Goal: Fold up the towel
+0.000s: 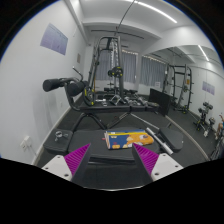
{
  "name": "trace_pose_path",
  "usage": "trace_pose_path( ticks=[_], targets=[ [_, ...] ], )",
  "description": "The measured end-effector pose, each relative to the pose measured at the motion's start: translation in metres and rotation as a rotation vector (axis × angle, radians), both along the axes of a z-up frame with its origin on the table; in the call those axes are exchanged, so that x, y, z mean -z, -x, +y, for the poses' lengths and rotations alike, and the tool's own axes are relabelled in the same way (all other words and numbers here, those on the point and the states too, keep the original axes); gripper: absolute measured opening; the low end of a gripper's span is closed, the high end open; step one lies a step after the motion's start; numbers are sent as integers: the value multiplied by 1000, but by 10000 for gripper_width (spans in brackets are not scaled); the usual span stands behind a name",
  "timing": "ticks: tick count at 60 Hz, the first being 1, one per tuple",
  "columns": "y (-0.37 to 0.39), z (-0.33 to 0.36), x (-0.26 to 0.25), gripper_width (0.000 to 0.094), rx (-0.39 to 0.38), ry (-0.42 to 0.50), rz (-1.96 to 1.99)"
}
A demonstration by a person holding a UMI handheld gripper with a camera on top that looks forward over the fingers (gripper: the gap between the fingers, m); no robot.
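The gripper [108, 163] is held above a dark surface [100, 130] in a room fitted out as a gym. Its jaws are released: the two magenta pads [76, 157] stand well apart with nothing between them.

Just beyond the fingers, slightly right of centre, a small folded cloth with an orange, yellow and blue pattern, taken to be the towel [125, 138], lies flat on the surface. It is apart from both fingers. A light-coloured flat object [163, 140] lies near its right side; what it is cannot be told.

Farther back, a cable-type exercise machine [108, 68] with an upright metal frame stands at the middle of the room. To its left, a padded black handle or seat [60, 85] projects from another piece of equipment. At the far right, a rack [180, 85] stands before a wall with vertical blinds [150, 72]. A framed poster [54, 40] hangs on the left wall. Strip lights [150, 10] run along the ceiling.
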State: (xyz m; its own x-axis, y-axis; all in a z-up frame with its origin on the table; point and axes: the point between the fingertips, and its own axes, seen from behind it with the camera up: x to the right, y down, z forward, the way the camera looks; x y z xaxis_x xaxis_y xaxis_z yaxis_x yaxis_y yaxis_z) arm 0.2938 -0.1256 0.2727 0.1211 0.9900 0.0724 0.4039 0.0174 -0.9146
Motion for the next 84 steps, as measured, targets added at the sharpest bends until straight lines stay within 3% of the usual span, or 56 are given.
trace_pose_path(
  ticks=[33,49,71,74,77,79,82,84],
  targets=[
    [144,46,156,856,-14,-10,-32],
    [241,36,221,854,-85,13,-69],
    [338,47,297,848,-75,39,-160],
    [343,49,300,778,-68,40,-164],
    [349,51,300,633,-64,18,-169],
    [350,54,300,436,-59,6,-174],
    [352,65,299,59,-21,-36,-184],
    [352,66,299,32,-6,-41,-189]
  ],
)
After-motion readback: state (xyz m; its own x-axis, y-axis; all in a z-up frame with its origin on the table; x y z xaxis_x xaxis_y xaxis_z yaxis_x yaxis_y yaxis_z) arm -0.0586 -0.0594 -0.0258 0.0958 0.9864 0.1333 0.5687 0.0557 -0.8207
